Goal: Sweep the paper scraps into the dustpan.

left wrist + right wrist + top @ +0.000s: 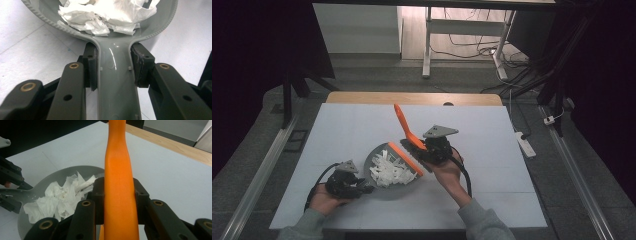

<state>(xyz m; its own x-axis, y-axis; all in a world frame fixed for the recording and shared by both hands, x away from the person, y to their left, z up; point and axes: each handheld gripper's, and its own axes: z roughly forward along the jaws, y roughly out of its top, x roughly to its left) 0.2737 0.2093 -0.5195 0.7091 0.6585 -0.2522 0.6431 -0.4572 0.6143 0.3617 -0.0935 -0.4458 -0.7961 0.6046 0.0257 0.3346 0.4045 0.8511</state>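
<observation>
Left gripper view has the grey dustpan point(117, 82) running by its handle straight between the jaws of the left gripper point(115, 67), both pads pinching it, white paper scraps point(105, 15) heaped just beyond, while the right gripper point(119, 200) clamps the orange brush point(120, 195) handle between its jaws.

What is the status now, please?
Left gripper shut on dustpan handle. Right gripper shut on brush handle. Paper scraps in the pan. Nothing in the way.
</observation>
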